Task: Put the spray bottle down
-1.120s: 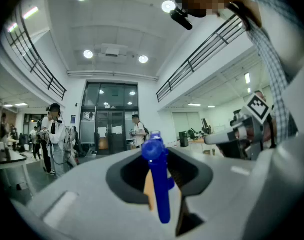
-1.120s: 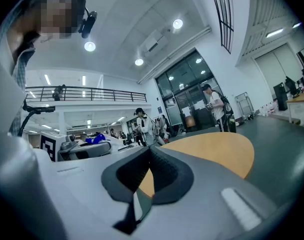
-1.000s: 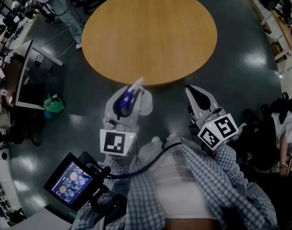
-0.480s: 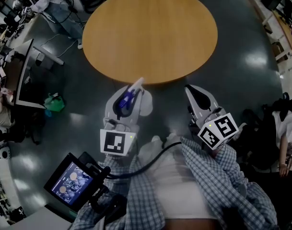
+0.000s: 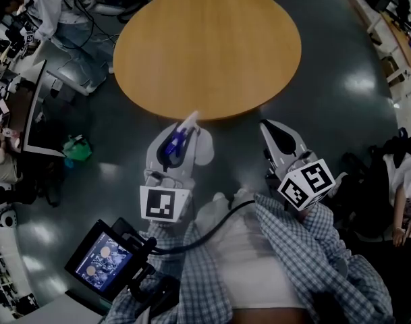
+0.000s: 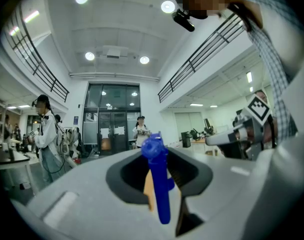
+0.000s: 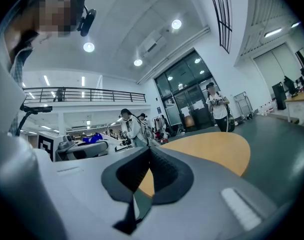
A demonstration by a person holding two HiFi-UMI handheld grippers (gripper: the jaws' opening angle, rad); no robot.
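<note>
Close to the checked shirt (image 5: 306, 248), the left gripper (image 5: 187, 125) grips the spray bottle (image 5: 174, 144) above the dark glossy floor (image 5: 340, 93), at the near edge of the bare round wooden table (image 5: 208, 46). Beside it, the right gripper (image 5: 272, 128) is clenched on nothing. Beyond the table, a person (image 5: 60, 12) stands among cluttered desks (image 5: 30, 106).

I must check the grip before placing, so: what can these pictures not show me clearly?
- Blue plastic spray bottle: its body, left gripper view and head view, hidden behind the left gripper shut on it.
- Round wooden table: its legs, head view, hidden under the top.
- Small lit screen: its content, head view, too small.
</note>
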